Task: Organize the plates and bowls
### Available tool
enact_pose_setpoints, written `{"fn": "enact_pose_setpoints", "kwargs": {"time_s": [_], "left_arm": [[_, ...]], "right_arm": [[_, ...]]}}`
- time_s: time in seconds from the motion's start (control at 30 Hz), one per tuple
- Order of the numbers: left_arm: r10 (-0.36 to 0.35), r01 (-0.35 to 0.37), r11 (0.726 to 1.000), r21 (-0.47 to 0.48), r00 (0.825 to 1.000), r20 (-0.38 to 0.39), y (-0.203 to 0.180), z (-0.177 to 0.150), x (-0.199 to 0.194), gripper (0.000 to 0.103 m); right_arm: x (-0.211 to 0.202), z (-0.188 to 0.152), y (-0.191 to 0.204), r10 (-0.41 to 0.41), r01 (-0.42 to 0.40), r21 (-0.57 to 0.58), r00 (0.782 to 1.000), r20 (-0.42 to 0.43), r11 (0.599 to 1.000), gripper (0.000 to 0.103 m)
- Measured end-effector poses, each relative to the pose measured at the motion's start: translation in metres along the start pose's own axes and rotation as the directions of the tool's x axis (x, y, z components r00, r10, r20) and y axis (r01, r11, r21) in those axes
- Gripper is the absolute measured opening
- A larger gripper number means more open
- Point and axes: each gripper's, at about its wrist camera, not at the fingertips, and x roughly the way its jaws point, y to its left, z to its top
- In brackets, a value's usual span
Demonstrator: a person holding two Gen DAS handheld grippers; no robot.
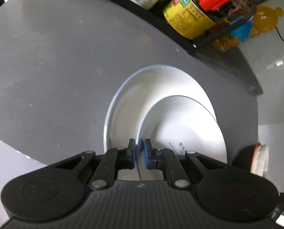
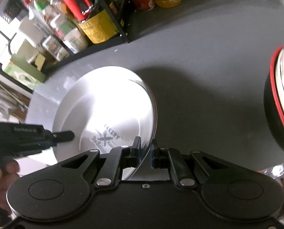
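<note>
1. Grey tabletop (image 1: 46, 57) fills both wrist views; a black rack (image 1: 199, 43) of bottles and jars stands along its far edge, well ahead of the fingers.
2. Left gripper (image 1: 140, 152): blue-padded fingers (image 1: 147, 153) drawn narrow, pinching the near rim of a small white plate (image 1: 189, 126). The rim runs edge-on between the pads.
3. Small white plate is tilted, with dark printed lettering just right of the left fingertips. It sits inside a larger white plate (image 1: 126, 103), which spreads ahead and left of the fingers and rests on the tabletop.
4. Right gripper (image 2: 144, 152): fingers close together around the near rim of the small plate (image 2: 111, 118). The left pad touches the rim; a slim gap shows on the right pad's side, so a full clamp cannot be told. View is blurred and glare washes out the plate's upper part.
5. Right wrist view shows the "BAKERY" print with a crossed-utensil mark just ahead-left of the fingers. The larger plate (image 2: 69, 99) shows behind, to the left.
6. Left gripper body (image 2: 27, 135) enters far left of the right fingers, its tip touching the plate's rim; a hand (image 2: 2, 171) shows below it.
7. Stacked bowls (image 2: 281, 95), black outside with a red rim and a pale one nested in, stand well right of the right fingers.
8. Yellow-labelled jar (image 1: 187, 13) with a red lid sits in the rack, ahead-right of the left fingers.
</note>
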Motion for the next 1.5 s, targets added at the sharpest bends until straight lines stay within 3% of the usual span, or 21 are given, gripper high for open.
{"fn": "enact_pose_setpoints", "kwargs": {"time_s": [0.17, 0.33, 1.27, 1.5], "left_arm": [[0.048, -0.049, 0.999, 0.024, 0.998, 0.042, -0.003, 0.004, -0.001, 0.008], [0.075, -0.077, 0.996, 0.035, 0.995, 0.069, -0.003, 0.007, -0.003, 0.009], [0.099, -0.103, 0.994, 0.042, 0.990, 0.098, -0.010, 0.011, -0.009, 0.009], [0.112, -0.115, 0.993, 0.038, 0.990, 0.082, -0.009, 0.009, -0.012, 0.009]], "right_arm": [[0.009, -0.003, 0.014, -0.064, 0.065, -0.053, 0.998, 0.004, 0.997, 0.016], [0.015, -0.003, 0.019, -0.096, 0.096, -0.066, 0.995, 0.003, 0.993, 0.028], [0.004, -0.008, 0.001, -0.012, 0.012, 0.045, 1.000, 0.000, 0.999, 0.033], [-0.008, -0.009, -0.001, -0.002, 0.001, 0.060, 1.000, 0.024, 0.998, 0.042]]}}
